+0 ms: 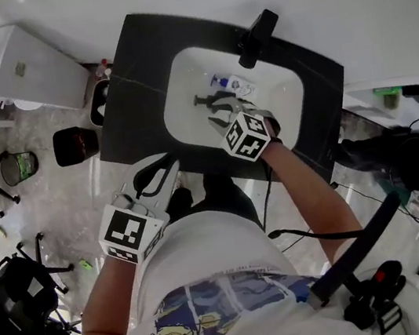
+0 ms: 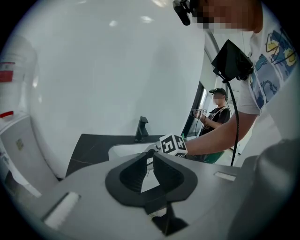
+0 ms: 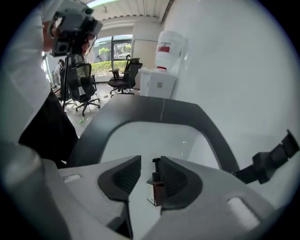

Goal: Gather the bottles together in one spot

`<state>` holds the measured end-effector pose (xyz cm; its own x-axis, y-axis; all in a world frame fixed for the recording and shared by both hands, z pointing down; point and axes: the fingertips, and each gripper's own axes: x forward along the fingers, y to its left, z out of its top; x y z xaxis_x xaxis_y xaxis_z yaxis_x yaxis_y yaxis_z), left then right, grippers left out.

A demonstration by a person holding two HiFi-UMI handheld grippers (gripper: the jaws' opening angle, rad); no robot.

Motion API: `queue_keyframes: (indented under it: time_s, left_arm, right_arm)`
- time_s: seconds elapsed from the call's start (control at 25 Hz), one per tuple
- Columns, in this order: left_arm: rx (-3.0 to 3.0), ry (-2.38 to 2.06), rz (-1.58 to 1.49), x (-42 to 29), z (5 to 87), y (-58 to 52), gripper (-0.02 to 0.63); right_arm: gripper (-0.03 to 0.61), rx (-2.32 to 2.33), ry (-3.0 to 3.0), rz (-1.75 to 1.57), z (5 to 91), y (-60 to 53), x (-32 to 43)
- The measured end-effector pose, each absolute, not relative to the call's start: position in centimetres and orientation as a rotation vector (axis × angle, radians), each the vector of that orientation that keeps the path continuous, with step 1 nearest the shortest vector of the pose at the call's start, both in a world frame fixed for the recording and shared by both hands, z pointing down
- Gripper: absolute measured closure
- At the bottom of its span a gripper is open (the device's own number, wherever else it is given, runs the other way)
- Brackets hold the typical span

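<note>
Dark table (image 1: 129, 89) with a white sink (image 1: 283, 107), white wall behind. Left gripper (image 1: 171, 163) is off the sink's front-left rim, jaws pressed together, nothing in them. Dark pump bottle (image 3: 156, 188) is in the sink, between the spread jaws of the right gripper (image 3: 150, 160), not pinched. Blue-capped bottle (image 1: 225, 83) is in the sink near the faucet (image 1: 255, 38).
</note>
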<state>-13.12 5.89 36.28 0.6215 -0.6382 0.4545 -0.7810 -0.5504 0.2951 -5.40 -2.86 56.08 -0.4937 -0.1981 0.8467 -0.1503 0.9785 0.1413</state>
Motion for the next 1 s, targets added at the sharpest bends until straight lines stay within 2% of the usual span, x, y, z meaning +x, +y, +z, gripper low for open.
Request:
queue_keyframes:
  time_s: [0.44, 1.0]
  left_arm:
    - [2.233, -1.236, 0.36, -13.3, 37.3, 4.9, 0.568]
    - [2.119, -1.339, 0.35, -14.0, 39.0, 4.9, 0.568]
  right_arm:
    - [0.433, 0.05, -1.953, -0.088, 65.1, -6.1, -5.9]
    - [0.433, -0.088, -1.85, -0.087, 71.1, -6.6, -7.6]
